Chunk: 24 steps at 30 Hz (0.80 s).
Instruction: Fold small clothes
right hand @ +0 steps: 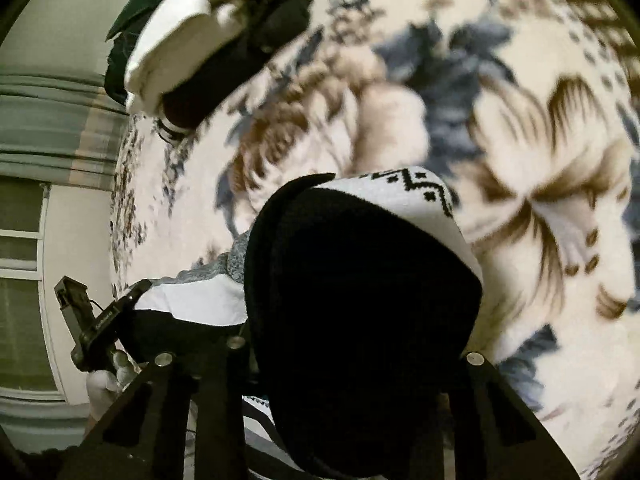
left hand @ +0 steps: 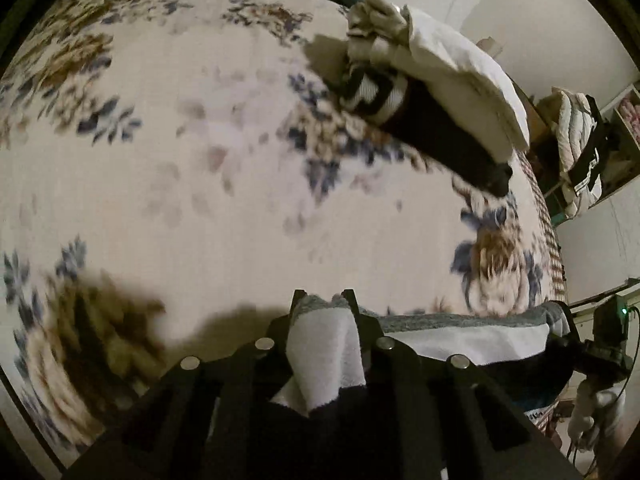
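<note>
While the black, white and grey sock (left hand: 460, 334) is hanging stretched above the floral bed (left hand: 200, 140), we are clamping it at both ends. Our left hand-held gripper (left hand: 324, 300) is pinching its white fold; our right hand-held gripper (right hand: 356, 344) is squeezing its black end.

In the left wrist view, open floral bedspread (left hand: 192, 152) is seen across the left and centre of the frame. The upper right is blocked by a pile of clothes (left hand: 424, 92). In the right wrist view, the lower centre is filled by a held black-and-white garment (right hand: 360, 300); free bedspread lies at right.
</note>
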{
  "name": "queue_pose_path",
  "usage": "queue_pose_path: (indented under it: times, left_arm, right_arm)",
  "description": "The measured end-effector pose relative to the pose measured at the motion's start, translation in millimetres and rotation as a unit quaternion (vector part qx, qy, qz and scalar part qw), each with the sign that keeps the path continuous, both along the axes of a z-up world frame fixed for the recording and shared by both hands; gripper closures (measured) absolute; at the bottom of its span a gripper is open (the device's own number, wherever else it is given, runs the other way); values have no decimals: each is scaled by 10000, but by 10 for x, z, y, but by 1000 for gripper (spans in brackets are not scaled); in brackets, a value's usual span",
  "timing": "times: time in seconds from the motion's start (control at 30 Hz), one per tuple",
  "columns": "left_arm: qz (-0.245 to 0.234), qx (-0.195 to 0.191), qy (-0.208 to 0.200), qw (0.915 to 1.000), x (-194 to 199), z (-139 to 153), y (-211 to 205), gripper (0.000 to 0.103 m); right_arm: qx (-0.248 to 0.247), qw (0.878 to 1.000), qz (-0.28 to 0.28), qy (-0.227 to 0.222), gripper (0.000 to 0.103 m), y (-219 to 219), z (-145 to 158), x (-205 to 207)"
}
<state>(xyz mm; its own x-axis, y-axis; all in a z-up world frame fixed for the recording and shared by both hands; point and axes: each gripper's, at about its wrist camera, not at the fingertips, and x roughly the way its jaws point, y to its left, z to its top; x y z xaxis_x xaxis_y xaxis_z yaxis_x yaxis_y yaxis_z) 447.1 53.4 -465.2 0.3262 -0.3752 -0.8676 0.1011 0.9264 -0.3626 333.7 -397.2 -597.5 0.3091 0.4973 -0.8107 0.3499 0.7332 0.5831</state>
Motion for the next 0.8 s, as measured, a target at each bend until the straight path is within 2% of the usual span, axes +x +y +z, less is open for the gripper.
queue_pose_path:
  times: [0.13, 0.23, 0.27, 0.3, 0.37, 0.4, 0.43, 0.47, 0.5, 0.57, 0.67, 0.73, 0.8]
  left_arm:
    - [20, -12, -100, 9999, 438, 76, -46, 91]
    - [93, 95, -108, 9999, 840, -20, -85, 91]
    - [193, 132, -19, 9997, 968, -107, -46, 91]
    - [287, 104, 184, 9994, 1053, -194, 6, 91]
    - [450, -139, 588, 9972, 1122, -326, 115, 90]
    - [515, -232, 640, 9964, 1078, -318, 175, 89]
    - [513, -326, 563, 9966, 994, -263, 222, 85]
    - [491, -354, 509, 9969, 900, -211, 256, 69]
    - [461, -348, 461, 9973, 767, -146, 289, 47]
    - [438, -369, 372, 9977, 541, -62, 344, 30]
    - [492, -118, 330, 9982, 226, 8, 376, 29]
    - [534, 83, 270, 9982, 50, 34, 375, 29]
    - [565, 139, 218, 9981, -74, 40, 358, 29]
  right_arm:
    - [-83, 9997, -100, -196, 68, -71, 177, 357]
    - [-181, 9994, -190, -245, 68, -121, 165, 773]
    - [-132, 9997, -178, -137, 68, -127, 97, 862]
    - [-88, 9995, -207, 241, 64, -154, -90, 974]
    - [-27, 9972, -282, 693, 50, -191, -293, 1009]
    - [63, 9967, -335, 742, 35, -217, -312, 989]
    - [90, 9965, -464, 683, 29, -270, -263, 900]
    - [51, 9968, -570, 551, 27, -313, -175, 812]
    - [-38, 9966, -669, 474, 24, -356, -84, 710]
    - [-360, 9947, -903, 343, 24, -439, 112, 497]
    - [-737, 9923, -985, 132, 24, -531, 328, 303]
    - [-993, 9917, -820, -60, 24, -486, 446, 345]
    - [-1340, 9904, -282, -162, 20, -344, 493, 541]
